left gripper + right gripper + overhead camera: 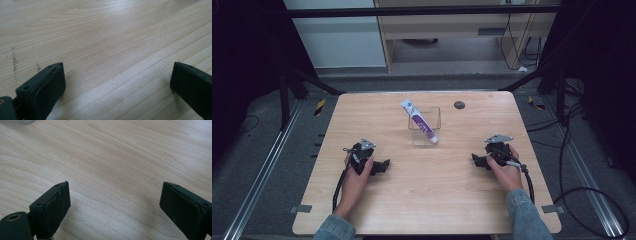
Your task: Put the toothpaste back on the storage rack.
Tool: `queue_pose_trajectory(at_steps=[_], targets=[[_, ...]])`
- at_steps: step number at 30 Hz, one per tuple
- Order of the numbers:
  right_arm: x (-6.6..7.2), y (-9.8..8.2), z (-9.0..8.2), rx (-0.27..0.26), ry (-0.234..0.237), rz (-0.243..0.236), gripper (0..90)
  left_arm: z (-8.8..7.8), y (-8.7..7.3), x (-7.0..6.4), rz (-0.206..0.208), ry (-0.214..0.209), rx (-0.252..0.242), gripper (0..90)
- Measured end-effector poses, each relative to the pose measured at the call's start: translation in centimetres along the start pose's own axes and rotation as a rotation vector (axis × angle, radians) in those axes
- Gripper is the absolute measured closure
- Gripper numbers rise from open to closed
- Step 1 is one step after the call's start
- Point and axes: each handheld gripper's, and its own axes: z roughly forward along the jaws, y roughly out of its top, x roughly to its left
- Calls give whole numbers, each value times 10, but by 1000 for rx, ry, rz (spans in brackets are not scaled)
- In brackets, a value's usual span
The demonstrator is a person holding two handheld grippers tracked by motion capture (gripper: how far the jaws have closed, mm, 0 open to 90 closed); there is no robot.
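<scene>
With both left tongs and right tongs gaping empty on the pale wooden desk, a careless reach could topple the clear plastic box holding the leaning white-and-purple tube.

Both forearms wear blue denim sleeves, cuffs ending at the wrists. The left gripper and right gripper are black, each topped by a grey three-cornered plate and trailing a black cable. Their fingers are flat, blocky black pads with small screw holes on the upper face; one shows a brass-coloured ring at its base.
</scene>
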Motion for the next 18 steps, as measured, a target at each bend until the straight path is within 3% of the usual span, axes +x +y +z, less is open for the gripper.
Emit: queue_pose_trajectory(at_steps=[18], targets=[[-11,-3,8,11,-2,70,63,0,0,0,0,0,0,0]])
